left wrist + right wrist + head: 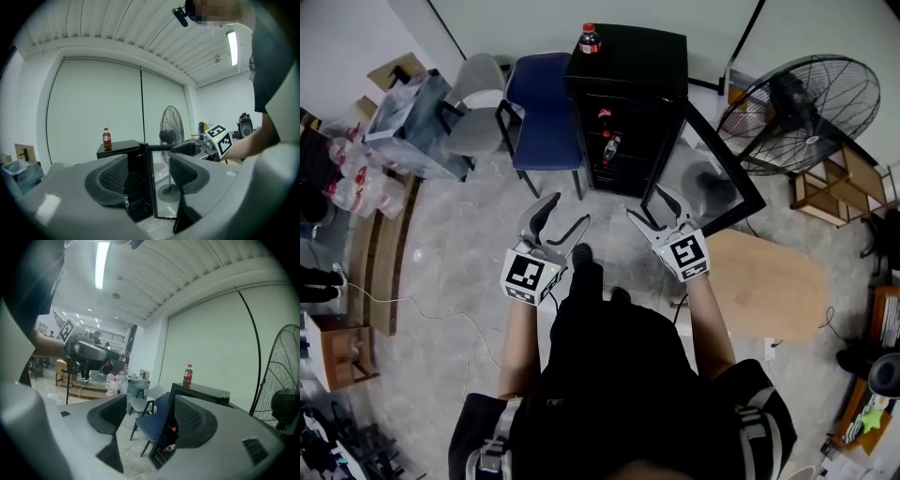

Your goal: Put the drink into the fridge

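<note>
A red-labelled drink bottle (590,38) stands upright on top of a small black fridge (649,56). The fridge's glass door (705,180) hangs open to the right, and two bottles (608,143) lie on its shelves. My left gripper (566,215) and right gripper (652,207) are held side by side short of the fridge, both open with nothing between the jaws. The left gripper view shows the bottle (107,139) far beyond my open jaws (147,176). In the right gripper view the bottle (187,376) is also distant, above my empty jaws (150,416).
A blue chair (544,103) and a grey chair (478,98) stand left of the fridge. A big floor fan (797,112) is at the right, with a wooden tabletop (769,281) beside my right arm. Bags and boxes (394,122) line the left wall.
</note>
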{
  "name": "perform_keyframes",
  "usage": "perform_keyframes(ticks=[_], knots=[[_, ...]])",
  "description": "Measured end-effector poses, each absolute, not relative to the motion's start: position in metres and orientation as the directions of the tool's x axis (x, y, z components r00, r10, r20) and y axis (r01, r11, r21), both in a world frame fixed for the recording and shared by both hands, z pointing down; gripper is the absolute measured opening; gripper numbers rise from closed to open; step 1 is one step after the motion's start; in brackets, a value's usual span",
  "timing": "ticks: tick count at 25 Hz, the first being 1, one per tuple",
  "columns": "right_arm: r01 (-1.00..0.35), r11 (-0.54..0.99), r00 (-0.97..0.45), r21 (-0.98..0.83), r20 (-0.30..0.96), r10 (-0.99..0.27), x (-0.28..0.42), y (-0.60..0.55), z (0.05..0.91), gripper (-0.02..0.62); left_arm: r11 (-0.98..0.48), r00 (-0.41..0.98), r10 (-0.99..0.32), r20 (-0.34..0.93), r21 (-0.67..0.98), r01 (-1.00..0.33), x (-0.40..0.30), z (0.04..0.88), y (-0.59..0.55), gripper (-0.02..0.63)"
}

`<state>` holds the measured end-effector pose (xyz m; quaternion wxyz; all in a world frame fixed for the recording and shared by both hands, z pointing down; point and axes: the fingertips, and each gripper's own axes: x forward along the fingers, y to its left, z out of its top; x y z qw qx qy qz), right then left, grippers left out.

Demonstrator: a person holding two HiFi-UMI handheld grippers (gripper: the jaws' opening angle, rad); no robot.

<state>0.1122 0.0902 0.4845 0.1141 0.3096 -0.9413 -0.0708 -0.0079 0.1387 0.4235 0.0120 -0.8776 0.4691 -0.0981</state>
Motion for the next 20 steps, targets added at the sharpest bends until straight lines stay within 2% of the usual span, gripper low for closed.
perform_keyframes(ticks=[20], knots=[[-0.611,0.770,-0.737,0.183,0.226,-0.638,0.064,0.010,0.496,0.319,-0.606,0.585,-0.788,0.194,-0.071,-0.792,-0.062,0.436,0.045,0.279]])
